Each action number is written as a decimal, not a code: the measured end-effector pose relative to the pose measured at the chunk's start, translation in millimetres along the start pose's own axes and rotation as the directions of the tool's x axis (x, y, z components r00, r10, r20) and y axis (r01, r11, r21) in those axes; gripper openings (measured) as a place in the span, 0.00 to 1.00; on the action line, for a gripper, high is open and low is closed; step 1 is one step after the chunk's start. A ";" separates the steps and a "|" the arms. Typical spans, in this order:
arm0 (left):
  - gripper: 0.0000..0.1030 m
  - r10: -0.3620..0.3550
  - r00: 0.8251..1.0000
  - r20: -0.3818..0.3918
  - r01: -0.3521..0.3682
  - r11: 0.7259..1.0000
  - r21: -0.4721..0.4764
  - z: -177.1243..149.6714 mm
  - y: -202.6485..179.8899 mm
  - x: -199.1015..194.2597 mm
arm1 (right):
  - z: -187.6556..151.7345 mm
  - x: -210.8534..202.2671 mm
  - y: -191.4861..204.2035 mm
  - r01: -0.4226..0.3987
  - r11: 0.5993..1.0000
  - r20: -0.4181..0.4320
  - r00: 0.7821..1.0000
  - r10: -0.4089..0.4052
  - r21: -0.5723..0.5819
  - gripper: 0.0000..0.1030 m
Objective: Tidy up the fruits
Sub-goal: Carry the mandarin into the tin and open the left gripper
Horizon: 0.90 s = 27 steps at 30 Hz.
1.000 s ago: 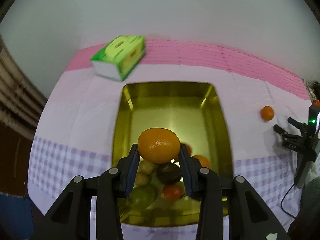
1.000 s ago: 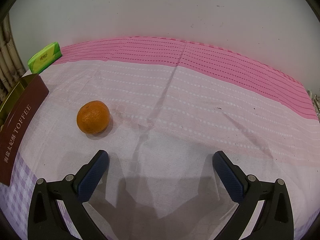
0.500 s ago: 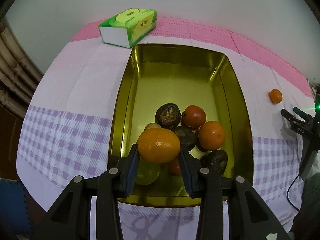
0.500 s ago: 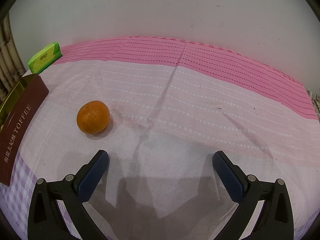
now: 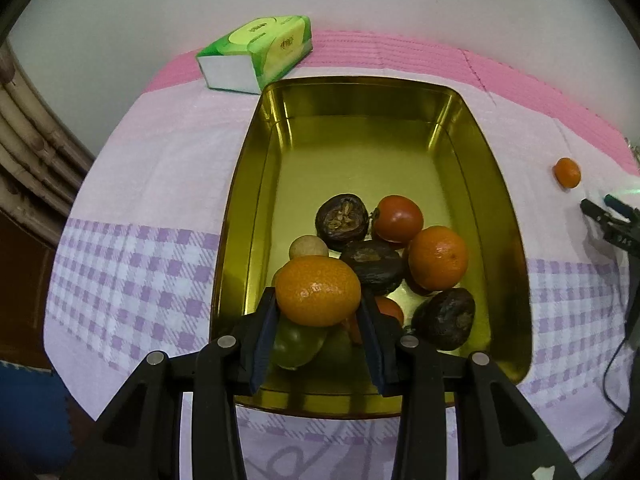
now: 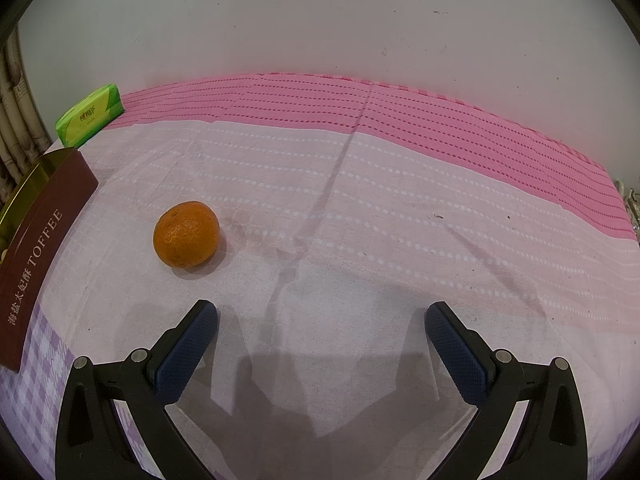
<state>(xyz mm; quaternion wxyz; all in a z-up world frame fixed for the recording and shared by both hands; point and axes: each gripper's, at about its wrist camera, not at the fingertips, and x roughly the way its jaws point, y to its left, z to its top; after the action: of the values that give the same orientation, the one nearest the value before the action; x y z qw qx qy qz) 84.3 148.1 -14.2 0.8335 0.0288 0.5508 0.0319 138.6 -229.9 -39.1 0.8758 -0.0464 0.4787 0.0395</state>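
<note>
My left gripper is shut on an orange mandarin and holds it over the near end of a gold tin. Several fruits lie in the tin: a second mandarin, a red fruit, dark wrinkled fruits, green fruits. My right gripper is open and empty above the cloth. A loose mandarin lies on the cloth ahead and to its left; it also shows in the left wrist view.
A green tissue pack lies behind the tin, near the wall; it also shows in the right wrist view. The tin's brown "TOFFEE" side stands at the left of the right wrist view. My right gripper's tips show at the right edge.
My left gripper has pulled back and risen with the mandarin, so more of the tin and its fruits shows. The right gripper has not moved.
</note>
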 end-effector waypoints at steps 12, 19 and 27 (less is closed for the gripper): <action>0.35 0.013 1.000 0.016 -0.013 1.000 0.003 3.4 2.3 1.0 | 0.0 -0.1 -0.4 0.000 1.000 0.000 1.000 0.000 0.000 1.00; 0.35 0.010 1.000 0.019 -0.010 1.000 0.005 2.8 1.8 0.9 | -0.1 -0.3 -0.9 0.000 1.000 0.000 1.000 0.000 0.001 1.00; 0.46 -0.031 0.999 0.034 0.032 0.999 -0.018 0.7 8.4 -3.5 | 1.3 1.9 0.2 0.002 1.000 -0.001 1.000 -0.002 0.006 1.00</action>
<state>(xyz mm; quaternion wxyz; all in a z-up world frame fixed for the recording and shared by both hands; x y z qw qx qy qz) 83.5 156.2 -10.0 0.8434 0.0127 0.5366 0.0234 140.6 -229.5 -40.0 0.8757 -0.0442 0.4794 0.0373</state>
